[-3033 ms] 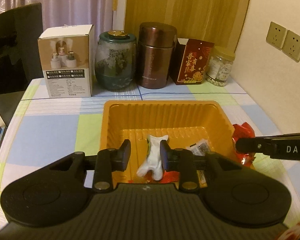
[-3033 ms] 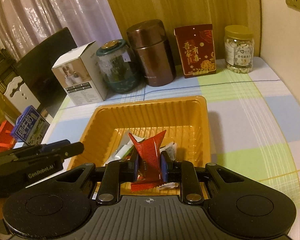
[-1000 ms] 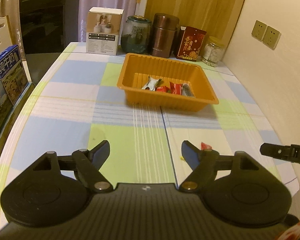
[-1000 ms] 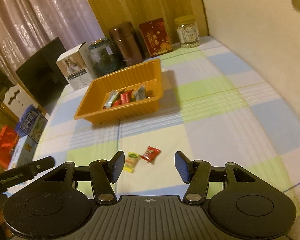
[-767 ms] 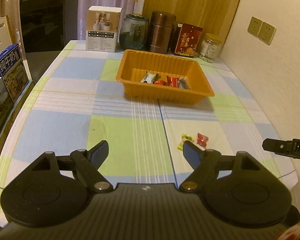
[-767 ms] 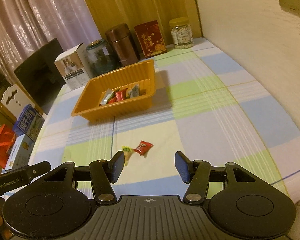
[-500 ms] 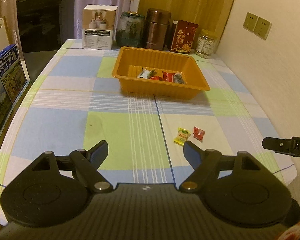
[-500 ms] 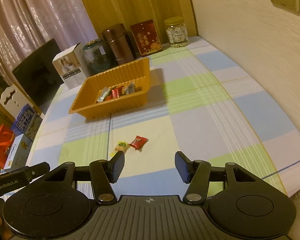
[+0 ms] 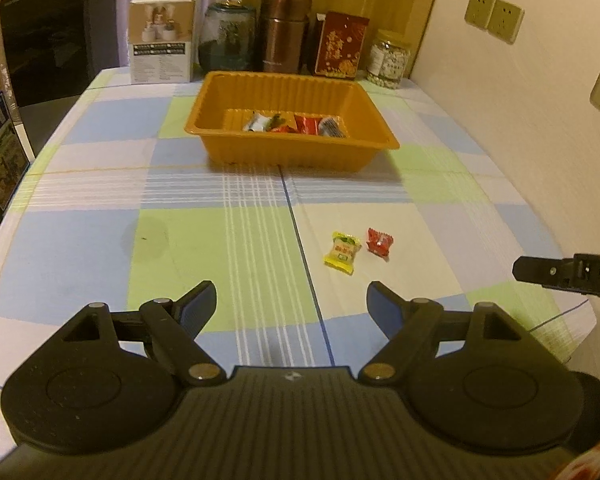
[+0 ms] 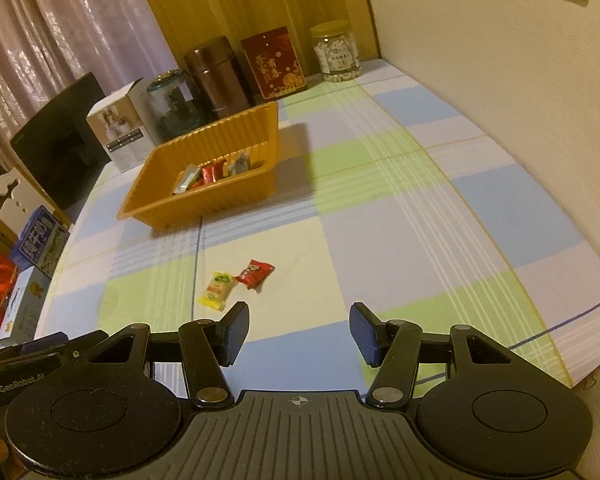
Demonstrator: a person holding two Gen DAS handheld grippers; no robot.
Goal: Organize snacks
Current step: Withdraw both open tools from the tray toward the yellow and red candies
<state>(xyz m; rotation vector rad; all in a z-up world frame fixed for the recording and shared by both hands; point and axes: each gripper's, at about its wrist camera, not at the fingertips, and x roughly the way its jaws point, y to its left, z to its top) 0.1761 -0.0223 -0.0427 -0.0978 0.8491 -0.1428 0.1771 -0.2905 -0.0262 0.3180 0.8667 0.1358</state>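
An orange tray [image 9: 292, 152] [image 10: 204, 204] sits mid-table with several wrapped snacks [image 9: 296, 123] [image 10: 214, 172] inside. A yellow candy [image 9: 342, 252] [image 10: 217, 291] and a red candy [image 9: 379, 241] [image 10: 255, 273] lie side by side on the checked tablecloth near the front. My left gripper [image 9: 290, 304] is open and empty, above the table's near edge, short of the candies. My right gripper [image 10: 296, 332] is open and empty, just behind and right of the candies. Its tip [image 9: 568, 272] shows in the left wrist view.
At the table's back stand a white box [image 9: 162, 42], a glass jar [image 9: 226, 38], a brown canister [image 9: 284, 34], a red box [image 9: 340, 46] and a nut jar [image 9: 388, 60]. A wall [image 9: 520, 92] runs along the right. A dark chair [image 9: 56, 32] and boxes [image 10: 32, 248] are on the left.
Both grippers let go of their snacks in the tray, opened and drew back toward the table's near edge. The yellow and red candies have come into view ahead.
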